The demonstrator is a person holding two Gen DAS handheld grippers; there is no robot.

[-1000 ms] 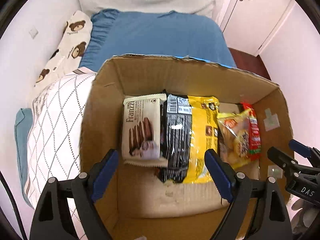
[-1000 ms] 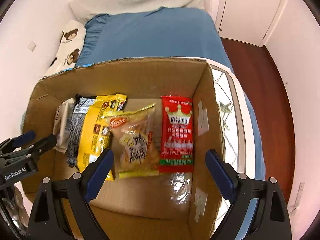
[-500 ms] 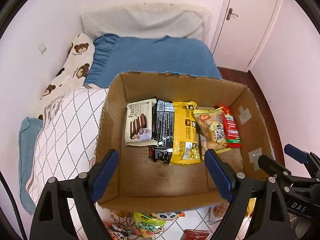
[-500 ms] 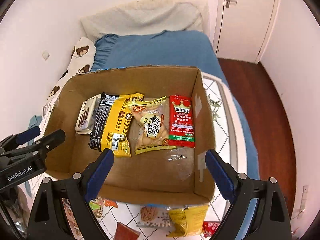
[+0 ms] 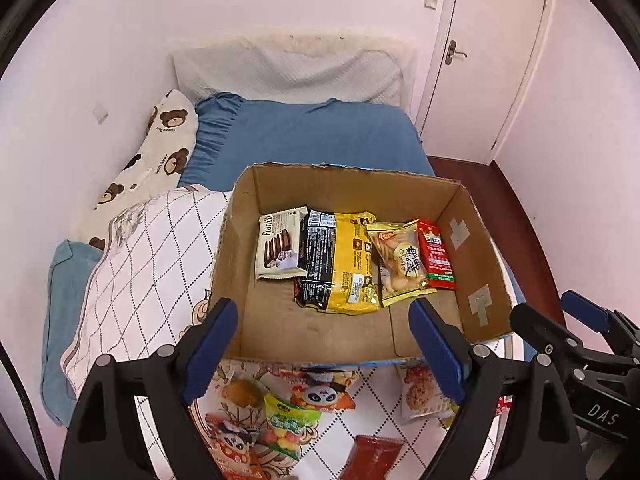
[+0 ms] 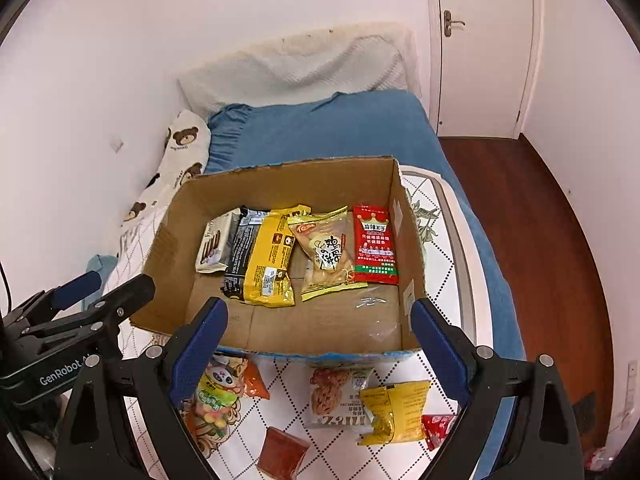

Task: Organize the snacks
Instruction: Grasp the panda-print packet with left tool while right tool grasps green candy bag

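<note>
An open cardboard box (image 5: 344, 170) (image 6: 280, 166) sits on the bed. Along its far side lie a wafer pack (image 5: 280, 244) (image 6: 214, 246), a black-and-yellow bag (image 5: 340, 260) (image 6: 264, 260), a cookie bag (image 5: 400, 260) (image 6: 328, 252) and a red packet (image 5: 438, 256) (image 6: 376, 244). Loose snacks lie in front of the box: a green candy bag (image 5: 288, 424) (image 6: 214, 400), an oat cookie pack (image 6: 336, 392), a yellow packet (image 6: 396, 412) and a red-brown packet (image 6: 282, 456). My left gripper (image 5: 322, 320) and right gripper (image 6: 320, 316) hover above the box's near edge, both open and empty.
A quilt with a diamond pattern (image 5: 152, 264) covers the near part of the bed. A blue sheet (image 5: 304, 136) and a bear-print pillow (image 5: 160, 152) lie beyond the box. A white wall runs along the left; wooden floor (image 6: 540, 240) and a door (image 6: 476, 40) are to the right.
Both grippers have drawn back and upward from inside the box, side by side. The box looks smaller, and the loose snacks in front of it have come into view.
</note>
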